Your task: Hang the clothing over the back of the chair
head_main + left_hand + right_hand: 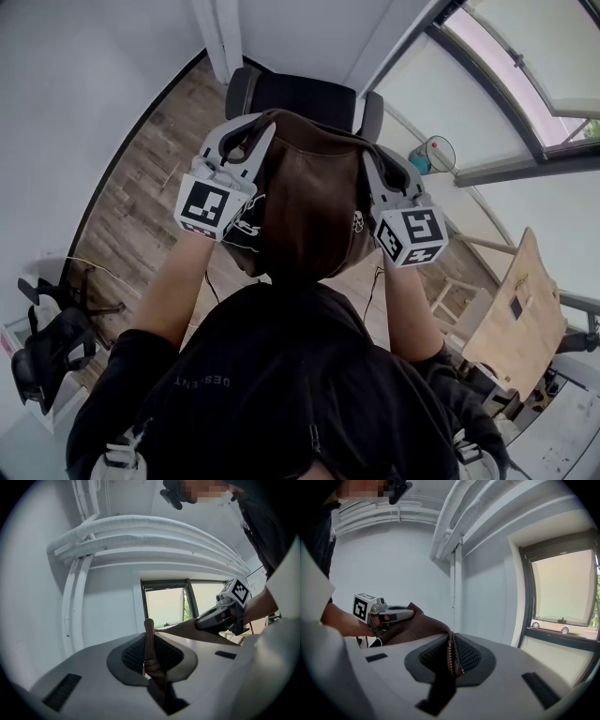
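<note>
brown leather-look jacket [314, 202] sags between the tools; left gripper [150, 645] pinches a bunched edge, right gripper [451, 656] pinches its zipper edge, black chair back [300, 94] beyond.

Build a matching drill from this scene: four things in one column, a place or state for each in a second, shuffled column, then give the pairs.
Things
1. brown garment
2. black chair
3. left gripper
4. right gripper

Places or states
A. shut on an edge with a zipper
B. stands by the wall, beyond both grippers
C. held up between the two grippers
D. shut on a plain folded edge

Pairs: 1-C, 2-B, 3-D, 4-A
</note>
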`<state>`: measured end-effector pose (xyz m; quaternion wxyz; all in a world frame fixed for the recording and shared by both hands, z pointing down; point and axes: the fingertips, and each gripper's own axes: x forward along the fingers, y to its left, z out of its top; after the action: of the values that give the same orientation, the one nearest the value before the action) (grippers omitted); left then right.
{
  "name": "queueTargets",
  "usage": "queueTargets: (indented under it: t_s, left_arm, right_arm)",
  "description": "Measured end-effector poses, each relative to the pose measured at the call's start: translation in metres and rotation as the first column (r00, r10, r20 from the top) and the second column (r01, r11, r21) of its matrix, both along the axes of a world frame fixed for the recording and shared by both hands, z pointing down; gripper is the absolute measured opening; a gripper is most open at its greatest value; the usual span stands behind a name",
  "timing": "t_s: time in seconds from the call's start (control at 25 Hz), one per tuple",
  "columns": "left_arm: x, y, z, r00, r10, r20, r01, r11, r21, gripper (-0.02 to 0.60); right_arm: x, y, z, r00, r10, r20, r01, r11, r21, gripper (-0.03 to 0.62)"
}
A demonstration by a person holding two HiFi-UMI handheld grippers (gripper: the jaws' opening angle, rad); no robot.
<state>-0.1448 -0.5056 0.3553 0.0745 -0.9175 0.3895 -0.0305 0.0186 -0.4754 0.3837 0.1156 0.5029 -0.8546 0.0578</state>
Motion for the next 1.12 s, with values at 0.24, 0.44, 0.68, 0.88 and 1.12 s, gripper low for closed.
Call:
queueTargets:
  t_s: [0.24, 0.44, 0.68, 0.88, 1.12]
  left_arm:
    - [0.001, -0.013, 0.026, 0.999, -0.005, 0.041, 0.007, 0.999, -0.049, 0.051]
    - [0.005, -0.018, 0.039, 0.998, -0.008, 0.056, 0.012, 0.997, -0.075, 0.051]
    - [0.008, -0.025, 0.055, 0.995, -0.032, 0.090, 0.043, 0.992, -0.115, 0.057]
    - [0.008, -0.027, 0.068, 0.994, -0.042, 0.104, 0.059, 0.985, -0.165, 0.089]
    - [0.007, -0.030, 0.072, 0.994, -0.050, 0.093, 0.069, 0.977, -0.203, 0.143]
  right_arm:
    - [0.001, -0.010, 0.022, 1.000, -0.009, -0.004, 0.009, 0.998, -0.055, 0.054]
    - [0.004, -0.016, 0.037, 1.000, -0.012, 0.001, 0.012, 0.995, -0.102, 0.064]
    - [0.009, -0.023, 0.054, 1.000, -0.011, 0.006, 0.012, 0.989, -0.147, 0.093]
    - [0.011, -0.025, 0.066, 1.000, -0.006, 0.007, 0.007, 0.983, -0.183, 0.124]
    - [0.013, -0.023, 0.079, 1.000, -0.019, 0.000, 0.018, 0.972, -0.235, 0.223]
